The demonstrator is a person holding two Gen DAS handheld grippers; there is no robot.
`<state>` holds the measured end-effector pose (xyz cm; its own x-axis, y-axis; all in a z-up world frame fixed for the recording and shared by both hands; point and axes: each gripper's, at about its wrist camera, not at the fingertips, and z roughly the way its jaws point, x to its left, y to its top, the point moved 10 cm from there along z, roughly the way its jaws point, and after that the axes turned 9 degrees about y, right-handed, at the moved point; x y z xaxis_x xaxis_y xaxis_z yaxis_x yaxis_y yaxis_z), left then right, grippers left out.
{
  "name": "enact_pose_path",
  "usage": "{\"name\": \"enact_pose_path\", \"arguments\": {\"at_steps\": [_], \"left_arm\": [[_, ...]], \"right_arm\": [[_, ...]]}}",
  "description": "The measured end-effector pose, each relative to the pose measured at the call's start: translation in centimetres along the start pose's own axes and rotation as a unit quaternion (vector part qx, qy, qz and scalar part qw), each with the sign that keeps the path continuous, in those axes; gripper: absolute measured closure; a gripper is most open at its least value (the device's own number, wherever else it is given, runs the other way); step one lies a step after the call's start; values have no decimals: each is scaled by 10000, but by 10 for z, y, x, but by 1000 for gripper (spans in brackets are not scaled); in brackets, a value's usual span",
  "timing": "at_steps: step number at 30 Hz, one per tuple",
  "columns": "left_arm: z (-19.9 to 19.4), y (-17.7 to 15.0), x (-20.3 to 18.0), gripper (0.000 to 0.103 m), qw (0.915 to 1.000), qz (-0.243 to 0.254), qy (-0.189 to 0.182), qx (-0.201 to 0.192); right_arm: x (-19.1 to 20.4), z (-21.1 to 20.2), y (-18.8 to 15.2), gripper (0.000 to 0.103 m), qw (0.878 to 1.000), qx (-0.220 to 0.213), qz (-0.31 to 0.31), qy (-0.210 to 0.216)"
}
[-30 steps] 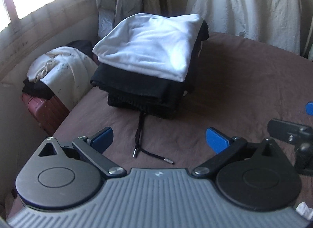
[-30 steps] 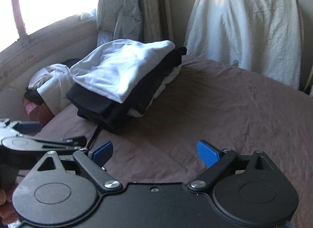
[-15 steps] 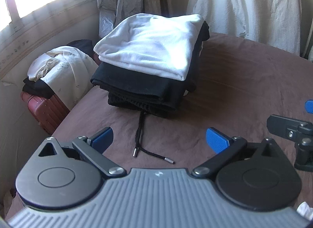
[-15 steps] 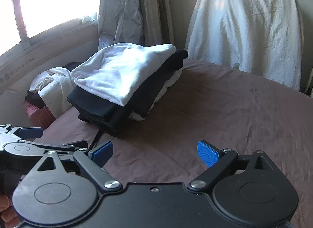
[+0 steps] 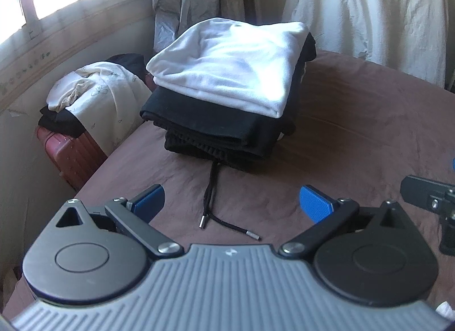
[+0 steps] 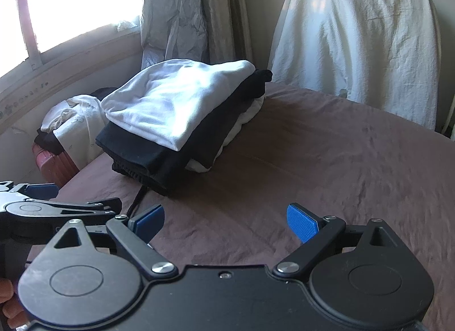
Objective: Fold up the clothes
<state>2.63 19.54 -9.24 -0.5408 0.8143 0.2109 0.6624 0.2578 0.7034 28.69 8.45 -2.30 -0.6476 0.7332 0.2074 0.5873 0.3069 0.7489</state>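
Stack of folded clothes sits on the bed, toward its far left corner, well ahead of both tools. White top uppermost; black garments under it; in the right view a white piece shows lower down at the stack's right side. A black drawstring trails from the bottom black garment toward the left gripper, two metal tips lying flat on the sheet.

Left gripper: fingers spread wide, nothing between them. Right gripper: likewise spread and empty, off to the right of the stack.

Handling, judged: all soft, limp knit or fleece, light per piece, not fragile. The stack looks tidy but loose; the top would likely slide off the black layers if pushed sideways. The black bundle is thicker and should hold shape better. Best hold for any piece is a folded edge or corner, pinching every layer. The drawstring is no handle; a pull would probably just draw it out or drag the bundle.

Surface: brown sheet, soft, lightly wrinkled, so cloth may drag on it.

Room, relative to the stack: window and curtain behind; left of it, off the bed, a red suitcase bearing unfolded cream and black clothes, probably still to do; right and behind, something under a white sheet.
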Motion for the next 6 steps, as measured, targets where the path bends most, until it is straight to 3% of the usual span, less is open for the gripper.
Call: {"name": "enact_pose_path", "arguments": {"at_steps": [6], "left_arm": [[-3,0,-2,0,10000,45,-37,-28]], "right_arm": [[0,-1,-1,7,10000,2,-21,-2]]}}
